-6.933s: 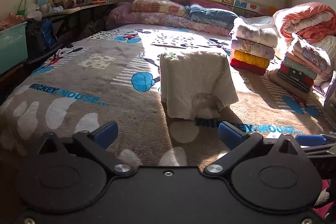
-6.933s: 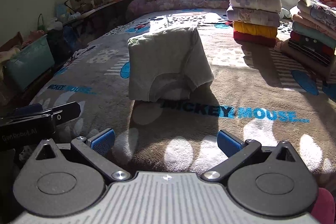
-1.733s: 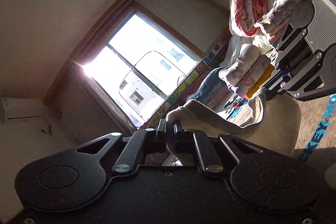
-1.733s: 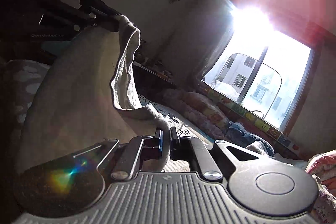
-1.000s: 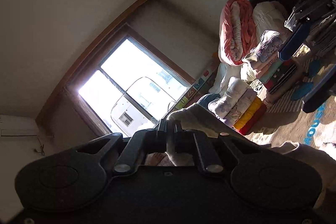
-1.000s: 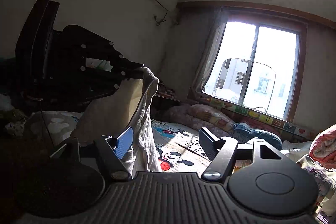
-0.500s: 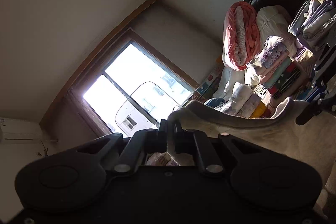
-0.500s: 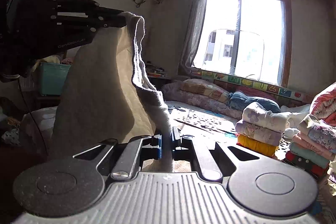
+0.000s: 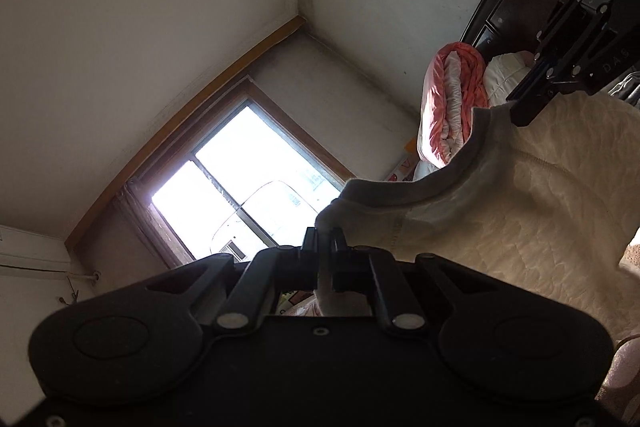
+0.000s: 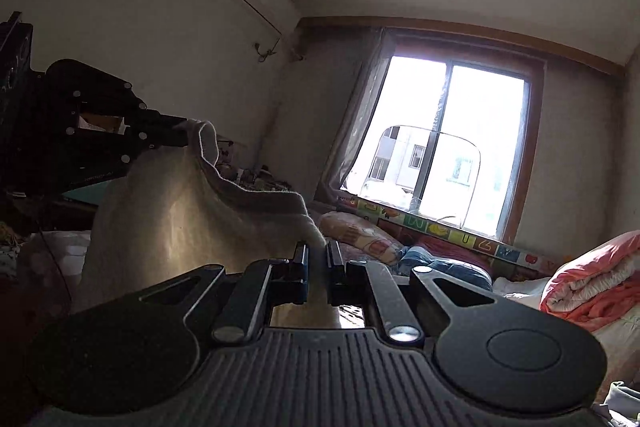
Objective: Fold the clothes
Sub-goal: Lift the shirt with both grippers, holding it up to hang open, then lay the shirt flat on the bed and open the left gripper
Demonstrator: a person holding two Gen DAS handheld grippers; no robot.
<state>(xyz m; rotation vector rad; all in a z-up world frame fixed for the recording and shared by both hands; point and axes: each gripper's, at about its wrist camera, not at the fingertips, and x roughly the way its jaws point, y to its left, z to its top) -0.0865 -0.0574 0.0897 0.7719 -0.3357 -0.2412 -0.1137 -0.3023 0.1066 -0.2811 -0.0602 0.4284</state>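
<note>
Cream knit cloth hangs in the air between my two tools: the garment (image 9: 520,211) is up off the bed, strung by its top hem. My left tool (image 9: 325,251) has its fingers pressed together on one corner of that hem, and my right tool (image 10: 317,267) is pinching the other end the same way.

I judge the fabric soft and light, with no stiffness of its own; the hem sags in a curve between the two grips and the body drapes straight down. It looks grippy enough, not slick, and nothing about it is fragile. The thick ribbed edge is the sensible place to hold, near the outer corners as I have it, so the panel hangs square.

From the left wrist I see the lit face of the cloth and the right tool's fingers (image 9: 532,99) biting the far corner, with a rolled pink quilt (image 9: 452,107) behind. From the right wrist I get the shaded side, the left tool across from me, the window (image 10: 448,143) and the pillows (image 10: 360,231) at the bed's head edge. Neither view shows the lower hem or the bed beneath it.
</note>
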